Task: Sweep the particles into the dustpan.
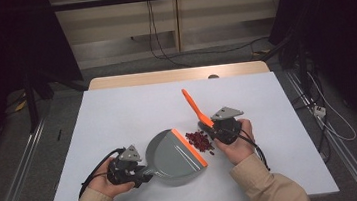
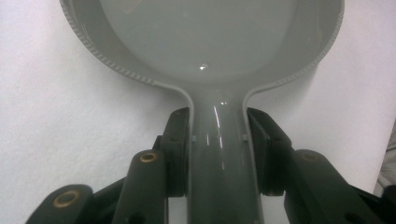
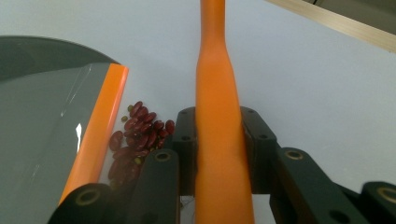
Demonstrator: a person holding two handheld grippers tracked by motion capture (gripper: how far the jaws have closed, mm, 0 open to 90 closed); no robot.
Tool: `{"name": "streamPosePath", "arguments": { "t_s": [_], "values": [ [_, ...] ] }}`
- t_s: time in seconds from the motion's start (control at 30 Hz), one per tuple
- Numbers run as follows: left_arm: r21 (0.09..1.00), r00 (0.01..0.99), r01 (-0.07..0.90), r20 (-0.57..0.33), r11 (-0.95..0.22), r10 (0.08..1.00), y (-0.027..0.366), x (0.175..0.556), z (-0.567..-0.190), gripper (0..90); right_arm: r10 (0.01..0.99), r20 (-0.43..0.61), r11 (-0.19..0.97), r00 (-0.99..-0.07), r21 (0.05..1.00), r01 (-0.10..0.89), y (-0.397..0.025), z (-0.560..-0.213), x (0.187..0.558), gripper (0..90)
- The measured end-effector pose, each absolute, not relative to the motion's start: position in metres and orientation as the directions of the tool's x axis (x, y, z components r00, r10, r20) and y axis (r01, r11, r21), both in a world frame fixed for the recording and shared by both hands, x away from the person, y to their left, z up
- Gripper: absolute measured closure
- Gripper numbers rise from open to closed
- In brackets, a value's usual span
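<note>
beans [image 1: 199,140]: loose dark-red pile, centre of high view, just off the dustpan lip; light, hard, likely to roll and scatter, so sweep rather than pinch
dustpan [image 1: 172,157]: grey, orange lip [image 1: 190,147] facing the pile; stiff plastic, light, best held by its handle
left gripper [image 2: 219,154]: jaws clamped on the dustpan handle, lower left of high view
brush handle [image 3: 219,121]: orange, rigid, smooth, could slip
right gripper [image 3: 219,154]: jaws pinching the brush handle, right of pile
table [image 1: 118,117]: white, flat
</note>
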State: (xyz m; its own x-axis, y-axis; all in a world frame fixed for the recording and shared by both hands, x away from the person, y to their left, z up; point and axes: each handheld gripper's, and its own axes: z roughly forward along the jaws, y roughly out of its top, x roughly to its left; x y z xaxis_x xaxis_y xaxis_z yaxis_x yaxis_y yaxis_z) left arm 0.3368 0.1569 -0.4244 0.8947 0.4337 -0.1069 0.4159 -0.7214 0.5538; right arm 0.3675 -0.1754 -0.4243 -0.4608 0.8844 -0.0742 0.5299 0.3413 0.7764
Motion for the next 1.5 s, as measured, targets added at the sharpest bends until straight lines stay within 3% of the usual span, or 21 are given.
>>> {"name": "streamPosePath", "arguments": {
  "t_s": [0.7, 1.5],
  "values": [
    [0.548, 0.898, 0.421, -0.141, -0.723, 0.416, 0.152, 0.341, -0.424, 62.6, 0.882, -0.076, 0.346, -0.466, 0.776, 0.528, -0.164, -0.426, 0.363, 71.3],
    [0.541, 0.901, 0.423, -0.165, -0.727, 0.401, 0.139, 0.341, -0.424, 62.5, 0.888, -0.008, 0.286, -0.459, 0.792, 0.539, -0.143, -0.427, 0.355, 71.0]
  ]
}}
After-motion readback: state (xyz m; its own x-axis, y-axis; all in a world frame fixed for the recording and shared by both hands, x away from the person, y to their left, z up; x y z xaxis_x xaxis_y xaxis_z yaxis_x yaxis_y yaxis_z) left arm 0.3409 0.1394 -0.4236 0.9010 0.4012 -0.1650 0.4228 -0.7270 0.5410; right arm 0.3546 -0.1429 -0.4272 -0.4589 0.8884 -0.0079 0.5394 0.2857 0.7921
